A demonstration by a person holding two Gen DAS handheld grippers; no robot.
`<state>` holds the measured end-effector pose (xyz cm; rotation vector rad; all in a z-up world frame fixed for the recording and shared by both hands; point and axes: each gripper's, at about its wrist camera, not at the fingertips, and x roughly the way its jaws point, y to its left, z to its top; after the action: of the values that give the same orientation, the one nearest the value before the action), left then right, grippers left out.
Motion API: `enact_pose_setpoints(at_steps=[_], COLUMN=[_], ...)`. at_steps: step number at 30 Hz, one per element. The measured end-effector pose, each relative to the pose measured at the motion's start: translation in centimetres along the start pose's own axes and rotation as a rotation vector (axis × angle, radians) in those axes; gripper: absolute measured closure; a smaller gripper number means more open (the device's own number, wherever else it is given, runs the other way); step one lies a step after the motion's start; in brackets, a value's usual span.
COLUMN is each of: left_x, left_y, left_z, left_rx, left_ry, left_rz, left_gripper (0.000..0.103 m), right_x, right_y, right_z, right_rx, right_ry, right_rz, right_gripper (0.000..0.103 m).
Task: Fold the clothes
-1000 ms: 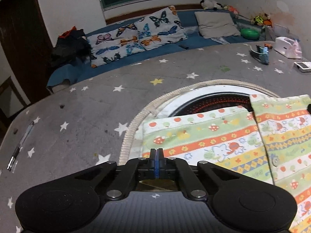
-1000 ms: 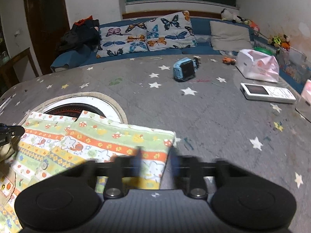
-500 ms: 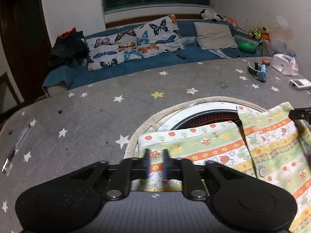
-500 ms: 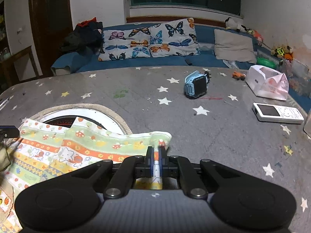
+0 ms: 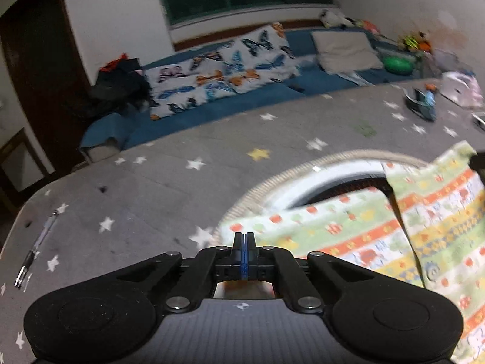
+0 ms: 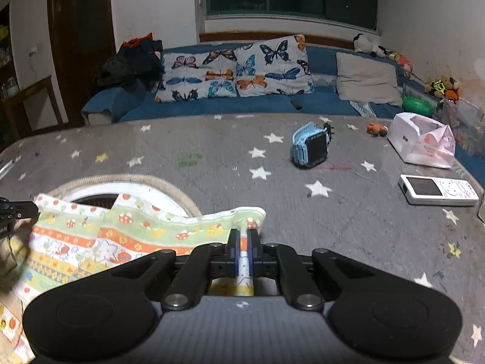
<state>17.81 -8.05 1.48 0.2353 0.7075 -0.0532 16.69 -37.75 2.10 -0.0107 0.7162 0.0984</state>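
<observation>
Since the earlier frame, in the left wrist view the left gripper (image 5: 242, 238) had opened and clamped again; its jaws met at the patterned garment (image 5: 379, 236)'s corner, though motion blur hid any cloth between them. In the right wrist view the right gripper (image 6: 242, 240) had pinched the far corner, lifted off the star-print cover (image 6: 348, 212). Folding looked barely started; the garment's near part was cut off.

Dim ceiling light, blur, fisheye warp
</observation>
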Motion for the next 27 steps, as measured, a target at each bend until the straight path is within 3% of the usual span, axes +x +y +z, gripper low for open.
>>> enact_pose_setpoints(at_steps=[3, 5, 10, 20, 27], left_x=[0.2, -0.2, -3.3, -13.3, -15.5], left_y=[0.6, 1.0, 0.1, -7.0, -10.8], left_z=[0.0, -0.1, -0.6, -6.1, -9.3], left_rx=[-0.016, -0.026, -0.046, 0.074, 0.146], left_ry=[0.019, 0.024, 0.013, -0.039, -0.021], left_rz=[0.004, 0.0, -0.06, -0.304, -0.36], left_gripper=[0.103, 0.102, 0.099, 0.094, 0.09], right_x=[0.5, 0.4, -3.7, -13.2, -17.0], right_y=[0.2, 0.2, -0.7, -1.7, -4.1], right_z=[0.1, 0.0, -1.3, -9.8, -13.7], right_rx=[-0.012, -0.017, 0.021, -0.006, 0.013], right_ry=[0.012, 0.013, -0.006, -0.015, 0.011], right_rz=[-0.008, -0.023, -0.024, -0.087, -0.204], right_gripper=[0.096, 0.089, 0.075, 0.07, 0.07])
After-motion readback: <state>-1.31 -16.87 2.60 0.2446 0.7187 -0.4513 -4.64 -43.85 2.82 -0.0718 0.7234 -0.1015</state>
